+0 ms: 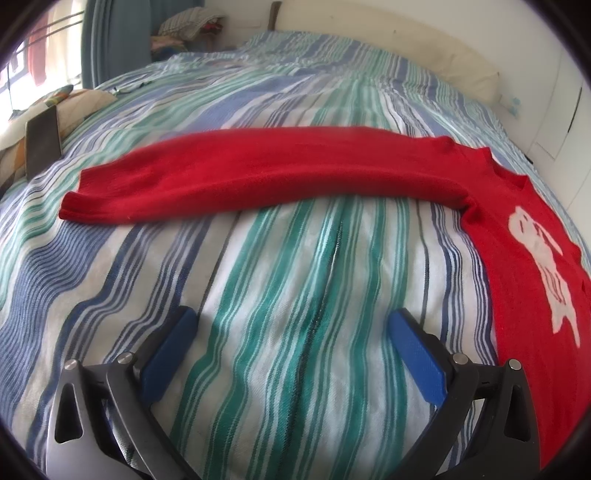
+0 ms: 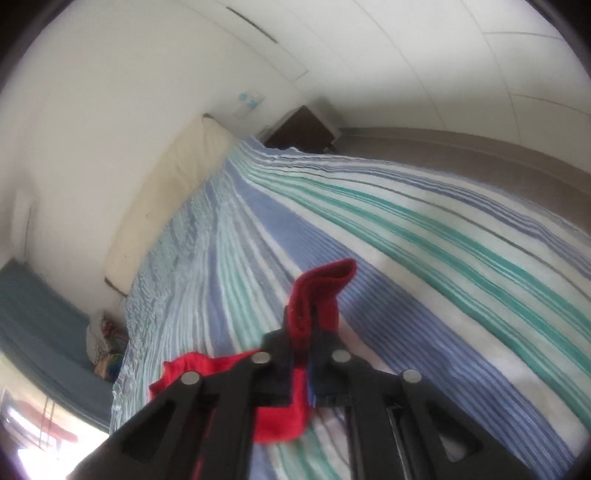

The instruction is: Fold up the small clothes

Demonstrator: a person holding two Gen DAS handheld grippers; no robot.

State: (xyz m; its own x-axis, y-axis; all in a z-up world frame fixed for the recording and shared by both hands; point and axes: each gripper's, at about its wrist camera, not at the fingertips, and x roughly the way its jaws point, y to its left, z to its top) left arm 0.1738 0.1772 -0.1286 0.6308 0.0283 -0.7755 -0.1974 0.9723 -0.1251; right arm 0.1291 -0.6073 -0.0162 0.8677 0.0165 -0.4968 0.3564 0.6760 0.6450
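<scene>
A small red sweater [image 1: 524,273] with a white print lies on the striped bedspread [image 1: 280,280]. Its long sleeve [image 1: 258,173] stretches flat to the left across the bed. My left gripper [image 1: 291,332] is open and empty, low over the bedspread, in front of the sleeve and left of the sweater body. My right gripper [image 2: 308,328] is shut on a fold of the red sweater [image 2: 321,291] and holds it lifted above the bed, with more red cloth hanging below the jaws.
A dark phone [image 1: 42,138] leans on a patterned pillow at the bed's left edge. A cream bolster [image 2: 166,199] lies along the white wall. A pile of clothes [image 1: 192,26] sits at the far end. A dark nightstand [image 2: 299,129] stands beyond the bed.
</scene>
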